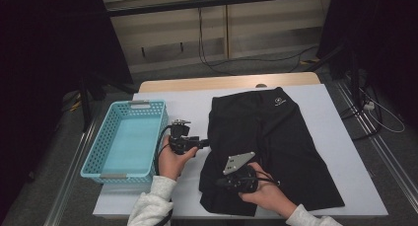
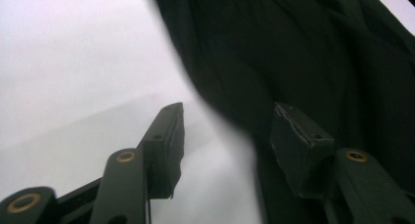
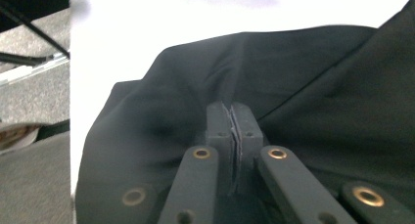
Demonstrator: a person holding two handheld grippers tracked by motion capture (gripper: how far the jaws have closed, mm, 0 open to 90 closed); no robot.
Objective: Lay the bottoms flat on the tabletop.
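A black garment [image 1: 268,147] lies spread over the right half of the white tabletop [image 1: 192,105], its near hem partly covered by the person's right hand. The left tongs [image 1: 206,143] stand apart at the garment's left edge; in the left gripper view [image 2: 227,128] one jaw is over bare tabletop and the other over dark cloth, with nothing pressed between them. The right tongs [image 3: 234,123] are together on the garment; whether a fold is pinched between them is hard to tell. A blue basket [image 1: 98,154] sits at the left.
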